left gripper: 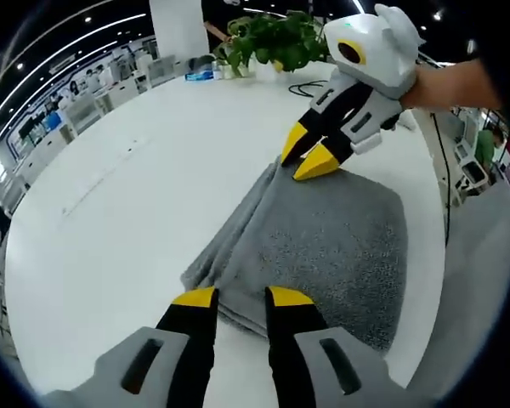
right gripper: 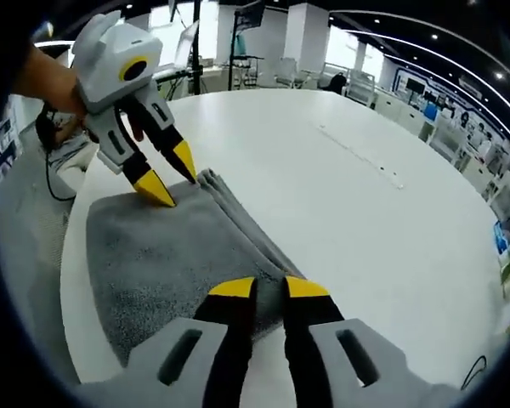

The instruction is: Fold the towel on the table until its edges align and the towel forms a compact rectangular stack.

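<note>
The grey towel point(left gripper: 323, 246) lies folded on the white desk point(left gripper: 136, 187), layered edges bunched along one side. The left claw point(left gripper: 242, 297) and right claw point(right gripper: 268, 289), both slightly parted and holding nothing, sit at opposite ends of that edge. Judged: squaring stage; next, nudge the layers flush.

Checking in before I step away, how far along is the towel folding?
Well along: the gray towel already lies folded in layers on the white table. Both grippers, left and right, sit open at opposite corners of the stacked edge. Possibly another fold or edge tidying remains.
</note>
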Demonstrator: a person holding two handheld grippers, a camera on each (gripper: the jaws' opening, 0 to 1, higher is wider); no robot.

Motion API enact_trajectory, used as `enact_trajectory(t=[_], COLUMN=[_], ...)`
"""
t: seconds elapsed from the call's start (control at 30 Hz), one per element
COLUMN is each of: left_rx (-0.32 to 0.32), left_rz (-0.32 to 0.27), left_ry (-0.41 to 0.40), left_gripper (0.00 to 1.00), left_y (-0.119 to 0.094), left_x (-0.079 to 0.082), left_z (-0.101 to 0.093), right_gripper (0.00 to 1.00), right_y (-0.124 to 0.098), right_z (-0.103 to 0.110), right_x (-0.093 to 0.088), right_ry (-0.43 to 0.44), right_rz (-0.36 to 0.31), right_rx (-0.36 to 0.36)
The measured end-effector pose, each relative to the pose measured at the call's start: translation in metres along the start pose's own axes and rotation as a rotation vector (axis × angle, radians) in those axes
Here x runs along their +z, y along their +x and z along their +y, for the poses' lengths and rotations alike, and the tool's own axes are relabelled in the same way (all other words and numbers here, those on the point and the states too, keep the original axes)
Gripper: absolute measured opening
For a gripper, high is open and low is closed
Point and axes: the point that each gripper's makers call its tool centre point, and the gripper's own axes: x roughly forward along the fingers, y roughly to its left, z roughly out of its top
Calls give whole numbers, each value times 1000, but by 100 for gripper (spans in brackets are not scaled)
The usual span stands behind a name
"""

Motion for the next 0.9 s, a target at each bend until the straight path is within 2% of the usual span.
enact_trajectory(t=[0.1, 0.17, 0.23, 0.33, 0.43, 0.5, 0.67, 0.73, 0.8, 0.9], left_rx=[3, 9, 23, 21, -28, -34, -124, -156, -200, -224], left_rz=[0, -6, -23, -68, -110, -113, -133, -147, -158, -135], left_ry=[2, 5, 1, -55, -20, 22, 52, 47, 21, 57], left_gripper=[23, 23, 26, 30, 33, 35, 41, 41, 46, 52], left_y=[1, -1, -5, -13, -20, -24, -31, -35, -37, -38], left_x=[1, 3, 6, 12, 17, 16, 11, 11, 11, 3], left_z=[0, 2, 5, 5, -7, -12, -35, -43, -51, -60], right_gripper=[12, 14, 19, 28, 31, 31, 33, 33, 34, 35], right_y=[-4, -5, -9, -16, -26, -32, -34, -35, -32, -35], right_z=[2, 0, 1, 7, 22, 31, 48, 51, 53, 54], right_x=[3, 2, 6, 11, 16, 16, 11, 7, -1, -5], right_ry=[71, 80, 89, 83, 50, 14, -29, -48, -53, -43], right_rz=[-28, -34, -60, -87, -117, -122, -129, -115, -102, -93], right_rx=[-14, -12, -6, -2, 34, 54, 123, 127, 131, 133])
